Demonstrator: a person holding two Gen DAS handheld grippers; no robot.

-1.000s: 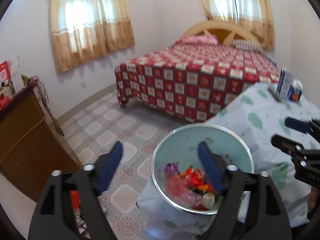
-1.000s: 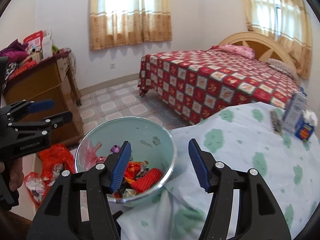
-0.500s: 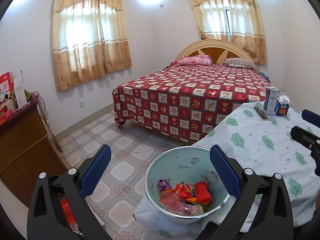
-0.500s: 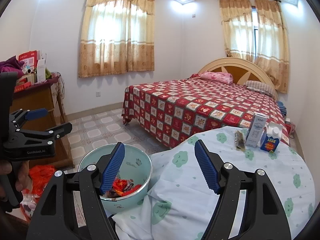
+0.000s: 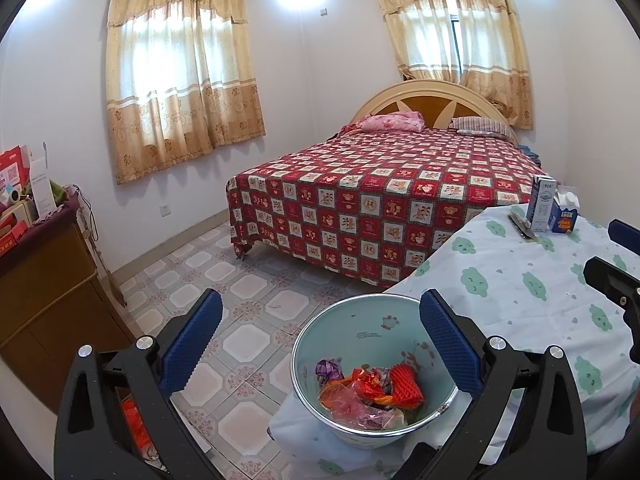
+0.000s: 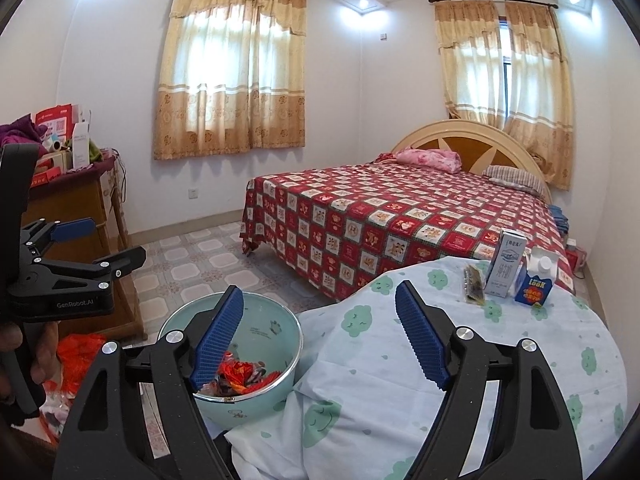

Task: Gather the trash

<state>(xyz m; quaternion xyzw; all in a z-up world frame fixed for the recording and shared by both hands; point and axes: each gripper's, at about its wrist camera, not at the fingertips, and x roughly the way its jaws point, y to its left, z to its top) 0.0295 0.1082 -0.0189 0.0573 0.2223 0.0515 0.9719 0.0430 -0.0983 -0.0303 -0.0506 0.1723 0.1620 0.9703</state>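
A pale green bin (image 5: 360, 320) (image 6: 260, 320) sits at the near left edge of the table, on a cloud-print cloth (image 5: 520, 280) (image 6: 380, 360). It holds red, orange and purple wrappers (image 5: 368, 392) (image 6: 240, 372). My left gripper (image 5: 320, 312) (image 6: 116, 240) hovers above and behind the bin, open, with nothing between its fingers. My right gripper (image 6: 320, 296) (image 5: 604, 248) hangs over the cloth to the right of the bin; its jaws are opening and empty. At the table's far end stand a tall white carton (image 5: 542, 204) (image 6: 506, 268) and a blue carton (image 5: 564, 216) (image 6: 536, 284), beside a dark flat wrapper (image 5: 522, 226) (image 6: 474, 280).
A bed with a red checked cover (image 5: 380, 208) (image 6: 400, 220) stands behind the table. On the left is a wooden cabinet (image 5: 44, 288) (image 6: 80, 200) topped with boxes, with red bags (image 6: 76, 356) on the floor below it. Tiled floor (image 5: 248, 288) lies between them.
Both grippers pulled up and back from the bin, so it now looks smaller and lower. Both pairs of jaws spread wider. The trash in the bin stayed put.
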